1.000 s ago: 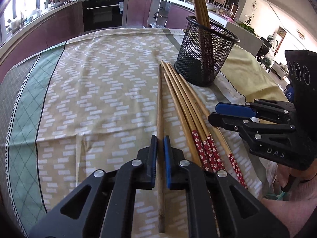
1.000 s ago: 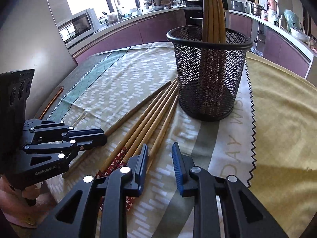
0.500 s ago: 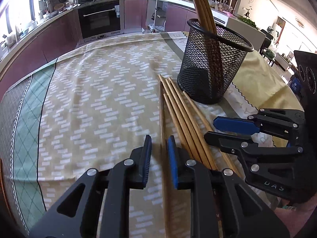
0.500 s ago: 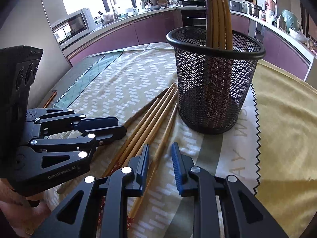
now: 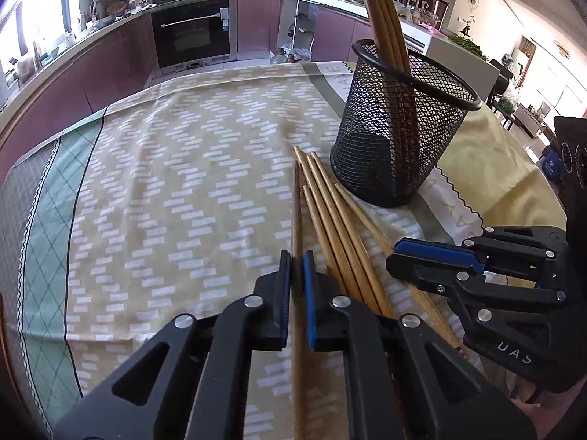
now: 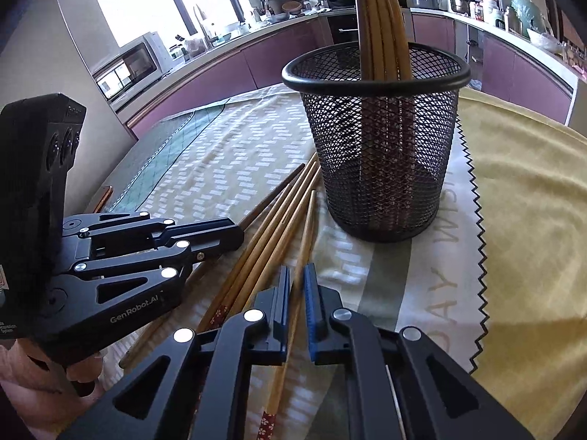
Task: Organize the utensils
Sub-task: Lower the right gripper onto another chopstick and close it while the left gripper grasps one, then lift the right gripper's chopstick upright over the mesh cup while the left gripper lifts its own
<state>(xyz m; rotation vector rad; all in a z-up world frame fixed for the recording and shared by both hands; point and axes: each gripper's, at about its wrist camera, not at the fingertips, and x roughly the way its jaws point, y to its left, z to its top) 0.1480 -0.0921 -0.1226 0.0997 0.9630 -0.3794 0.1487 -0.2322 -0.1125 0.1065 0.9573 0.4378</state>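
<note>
We read "GenRobot.AI" in pale letters on the side of the left gripper (image 6: 234, 236), and the letters "DAS" on the side of the right gripper (image 5: 394, 256). On the white cloth (image 6: 451, 256) beside the mesh basket (image 6: 381, 168) we could make out large grey letters, "DAY" and then "WISH", though the last word was partly hidden and we were not sure of it. Other labels in the kitchen were too small for us to read.
</note>
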